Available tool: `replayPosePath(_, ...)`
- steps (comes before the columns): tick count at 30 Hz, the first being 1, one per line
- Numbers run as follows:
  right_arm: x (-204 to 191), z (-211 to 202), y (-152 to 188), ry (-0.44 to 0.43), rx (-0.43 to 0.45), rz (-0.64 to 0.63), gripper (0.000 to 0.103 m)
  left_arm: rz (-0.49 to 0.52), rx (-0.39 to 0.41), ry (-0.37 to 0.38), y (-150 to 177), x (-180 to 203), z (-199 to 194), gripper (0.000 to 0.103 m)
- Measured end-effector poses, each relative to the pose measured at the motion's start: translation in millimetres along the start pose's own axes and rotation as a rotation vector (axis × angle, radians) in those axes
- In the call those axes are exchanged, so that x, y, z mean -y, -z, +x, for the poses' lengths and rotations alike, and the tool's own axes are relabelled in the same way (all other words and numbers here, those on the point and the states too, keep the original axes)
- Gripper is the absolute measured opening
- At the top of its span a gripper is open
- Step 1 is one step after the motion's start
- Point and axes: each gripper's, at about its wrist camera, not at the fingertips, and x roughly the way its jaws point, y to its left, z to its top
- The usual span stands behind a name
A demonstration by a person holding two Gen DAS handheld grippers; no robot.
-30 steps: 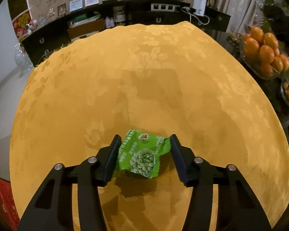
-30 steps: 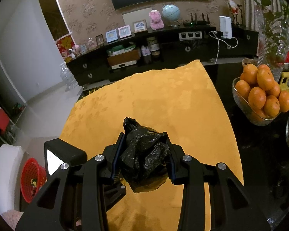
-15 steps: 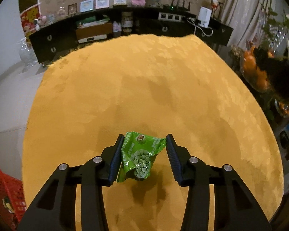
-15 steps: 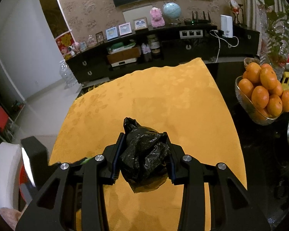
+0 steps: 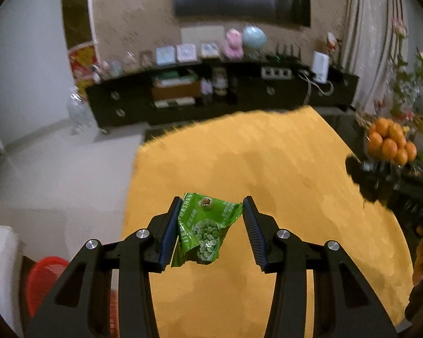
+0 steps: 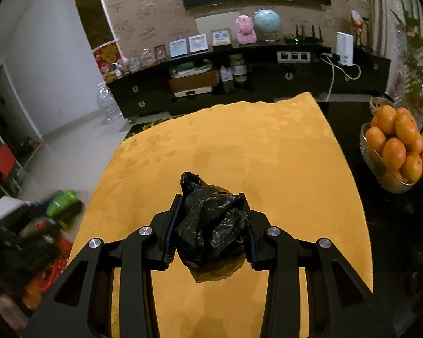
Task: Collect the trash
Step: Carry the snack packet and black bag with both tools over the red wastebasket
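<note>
A crumpled green pea snack packet (image 5: 204, 231) hangs above the yellow tablecloth (image 5: 268, 155), and my left gripper (image 5: 213, 201) is shut on it. The packet's left edge lies along the left pad and its right corner touches the right pad. My right gripper (image 6: 211, 197) is shut on a crumpled black plastic bag (image 6: 208, 231) held over the cloth (image 6: 239, 146). In the right wrist view the green packet (image 6: 60, 200) shows as a blur at the left, beyond the table edge.
A red basket (image 5: 42, 276) stands on the floor beside the table's left edge. A glass bowl of oranges (image 6: 394, 152) sits on the dark table top at the right. A black TV cabinet (image 6: 239, 84) runs along the far wall.
The left gripper closed on the green packet, lifted it off the cloth and carried it up and to the left, toward the table edge. The right gripper kept hold of the black bag, nearly still.
</note>
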Motion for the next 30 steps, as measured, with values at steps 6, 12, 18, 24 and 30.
replayPosePath(6,-23,2,2,-0.017,0.001,-0.041,0.037,-0.035,0.070,-0.097,-2,-42,-38,0.042)
replayPosePath(12,-52,2,3,-0.038,0.016,-0.089,0.037,-0.098,0.085,-0.191,12,-88,-65,0.043)
replayPosePath(18,-85,9,9,-0.057,0.006,-0.143,0.037,-0.173,0.092,-0.244,25,-133,-84,0.043)
replayPosePath(24,-122,16,18,-0.098,-0.013,-0.207,0.037,-0.209,0.083,-0.283,39,-167,-90,0.043)
replayPosePath(30,-151,18,26,-0.144,-0.033,-0.240,0.037,-0.235,0.058,-0.303,49,-194,-91,0.043)
